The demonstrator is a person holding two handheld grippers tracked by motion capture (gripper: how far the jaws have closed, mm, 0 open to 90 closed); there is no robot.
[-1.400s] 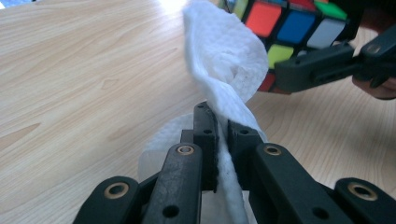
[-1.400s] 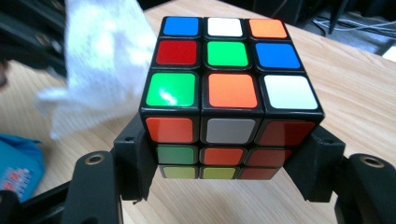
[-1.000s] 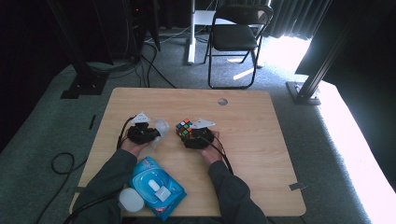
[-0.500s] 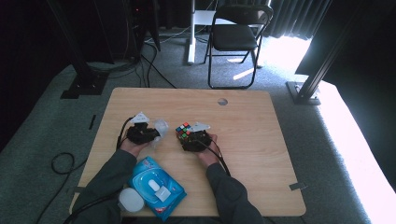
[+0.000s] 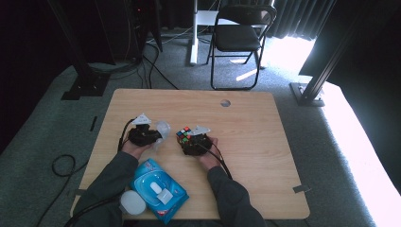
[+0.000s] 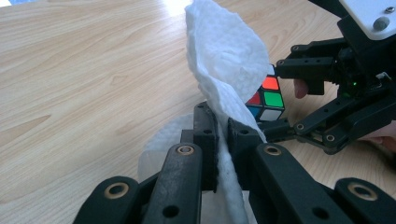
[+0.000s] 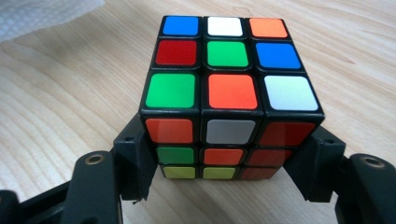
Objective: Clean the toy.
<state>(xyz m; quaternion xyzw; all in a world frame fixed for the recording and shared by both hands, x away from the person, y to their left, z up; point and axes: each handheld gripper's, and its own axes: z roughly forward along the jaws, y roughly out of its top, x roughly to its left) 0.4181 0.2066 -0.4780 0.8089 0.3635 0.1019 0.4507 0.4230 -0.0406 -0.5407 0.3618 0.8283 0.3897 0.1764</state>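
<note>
Hard, slick plastic, the puzzle cube [image 7: 229,100] sits clamped by its side faces in the right tongs [image 7: 229,175]; left tongs [image 6: 222,135] pinch a limp, light wipe [image 6: 224,60].

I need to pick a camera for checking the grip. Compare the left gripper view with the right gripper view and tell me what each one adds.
Left gripper view alone: the left tongs shut on a white wipe, with the right tongs farther off.

Right gripper view alone: the cube's top face with its nine stickers, and both jaws pressing its lower sides.

Both: the puzzle cube and the wooden table.
</note>
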